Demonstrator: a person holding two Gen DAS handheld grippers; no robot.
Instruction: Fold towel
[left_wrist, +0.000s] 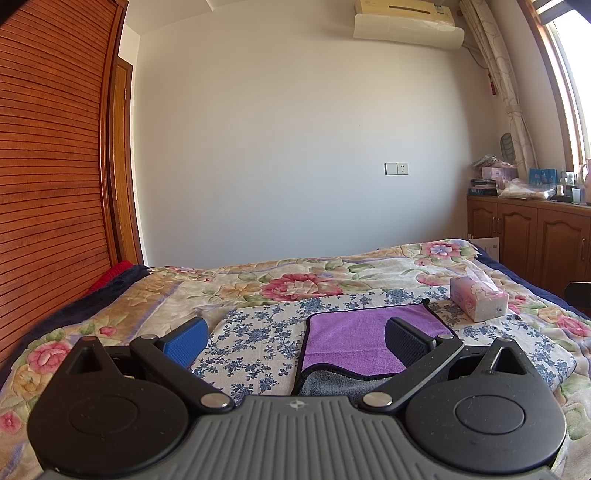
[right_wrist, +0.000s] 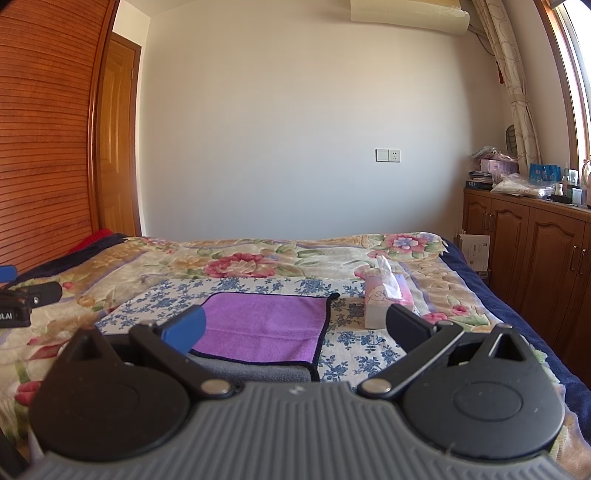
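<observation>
A purple towel (left_wrist: 354, 338) with a dark border and a grey underside lies on a blue-flowered cloth (left_wrist: 258, 332) on the bed. Its near edge is turned so the grey side shows. It also shows in the right wrist view (right_wrist: 266, 325). My left gripper (left_wrist: 295, 341) is open and empty, held above the towel's near left part. My right gripper (right_wrist: 293, 328) is open and empty, held above the towel's near right part. Part of the left gripper (right_wrist: 22, 301) shows at the left edge of the right wrist view.
A pink tissue box (left_wrist: 478, 298) stands on the flowered cloth right of the towel, also in the right wrist view (right_wrist: 386, 301). A floral quilt (left_wrist: 295, 280) covers the bed. A slatted wooden wardrobe (left_wrist: 48, 184) stands at left, wooden cabinets (left_wrist: 532, 236) at right.
</observation>
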